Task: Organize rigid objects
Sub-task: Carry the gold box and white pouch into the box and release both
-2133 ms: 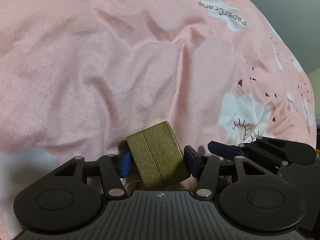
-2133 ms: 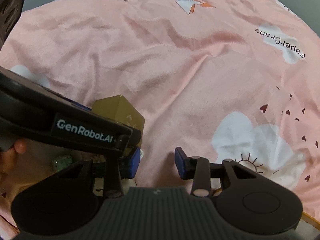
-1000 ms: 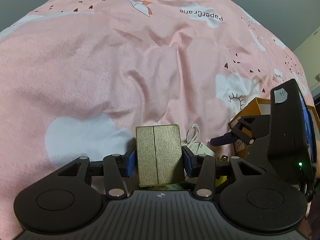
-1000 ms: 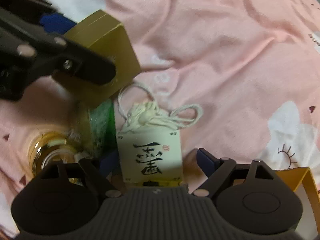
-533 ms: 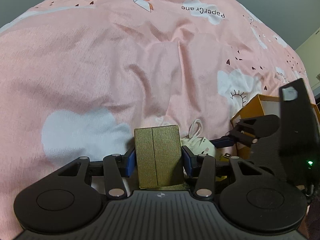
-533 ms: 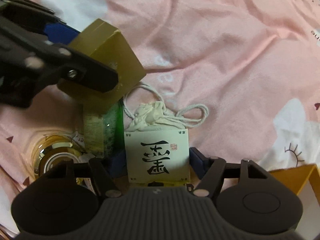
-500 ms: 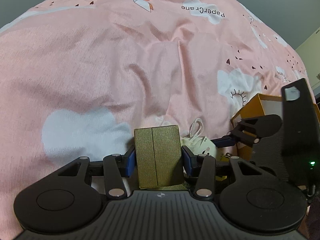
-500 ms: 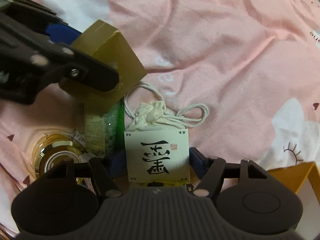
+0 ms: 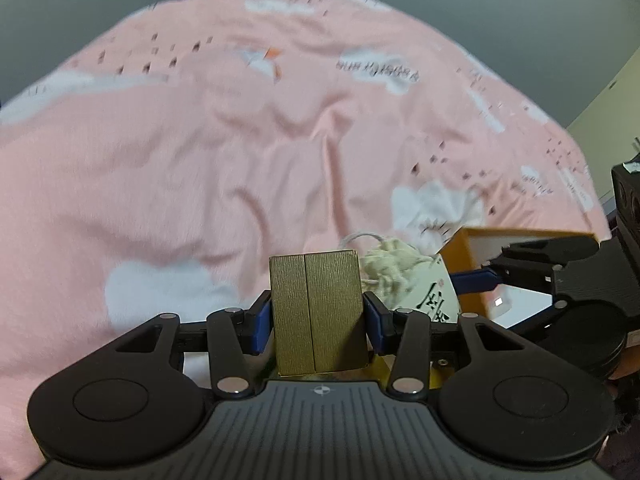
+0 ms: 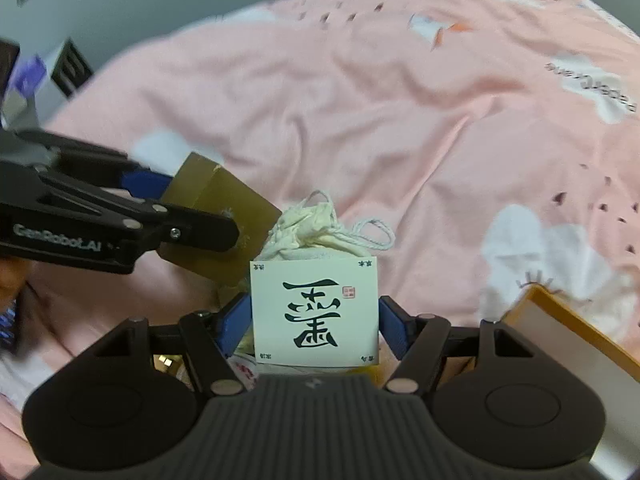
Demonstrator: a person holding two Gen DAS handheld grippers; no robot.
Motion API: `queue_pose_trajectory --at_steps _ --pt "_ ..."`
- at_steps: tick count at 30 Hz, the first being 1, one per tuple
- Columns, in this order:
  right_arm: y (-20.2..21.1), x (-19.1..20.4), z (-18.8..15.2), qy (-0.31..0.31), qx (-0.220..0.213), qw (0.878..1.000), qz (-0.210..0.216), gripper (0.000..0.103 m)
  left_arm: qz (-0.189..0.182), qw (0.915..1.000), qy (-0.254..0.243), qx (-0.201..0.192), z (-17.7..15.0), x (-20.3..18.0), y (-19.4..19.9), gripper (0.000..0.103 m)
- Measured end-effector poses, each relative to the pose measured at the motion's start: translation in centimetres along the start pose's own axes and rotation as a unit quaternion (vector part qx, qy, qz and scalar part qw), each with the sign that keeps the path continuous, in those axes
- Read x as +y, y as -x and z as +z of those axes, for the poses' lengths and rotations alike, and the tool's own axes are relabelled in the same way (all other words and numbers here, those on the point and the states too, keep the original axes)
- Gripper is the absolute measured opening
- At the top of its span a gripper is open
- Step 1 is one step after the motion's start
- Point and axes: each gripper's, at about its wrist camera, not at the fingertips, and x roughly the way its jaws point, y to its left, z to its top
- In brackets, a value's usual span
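The textured gold rectangular box (image 9: pixel 318 312) sits between the fingers of the left gripper (image 9: pixel 318 322), above the wrinkled pink cloud-print bedspread (image 9: pixel 200 168). Just right of it, the cream drawstring cloth pouch with black calligraphy (image 10: pixel 314 312) sits between the fingers of the right gripper (image 10: pixel 314 322). The open orange cardboard box (image 9: pixel 476 264) lies on the bedspread further right, beyond the pouch.

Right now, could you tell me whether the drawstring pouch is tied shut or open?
Shut: the pouch's neck is bunched tight above its label, cord looped beside it, in the right gripper.
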Motion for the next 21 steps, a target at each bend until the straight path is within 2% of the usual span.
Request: queue_pose_trajectory --at_steps 5,11,15,18,21 --pt "4.6 -0.8 -0.8 -0.053 -0.035 0.998 -0.010 0.068 -0.028 0.9989 -0.022 -0.030 0.8 -3.0 1.9 0.053" --pt "9.3 -3.0 -3.6 -0.111 -0.061 0.990 -0.057 0.068 -0.083 0.9939 -0.057 -0.044 1.4 -8.1 2.1 0.053" --pt "12.4 -5.3 -6.7 -0.152 -0.063 0.981 -0.103 0.068 -0.129 0.9880 -0.079 -0.029 1.5 -12.2 0.3 0.053" --pt "13.7 -7.2 -9.2 -0.178 -0.050 0.974 -0.131 0.068 -0.158 0.9832 -0.091 0.001 1.2 -15.4 -2.6 0.053" --pt "13.8 -9.0 -11.7 -0.196 -0.023 0.967 -0.160 0.068 -0.164 0.9808 -0.099 0.035 0.4 -18.2 -6.1 0.052"
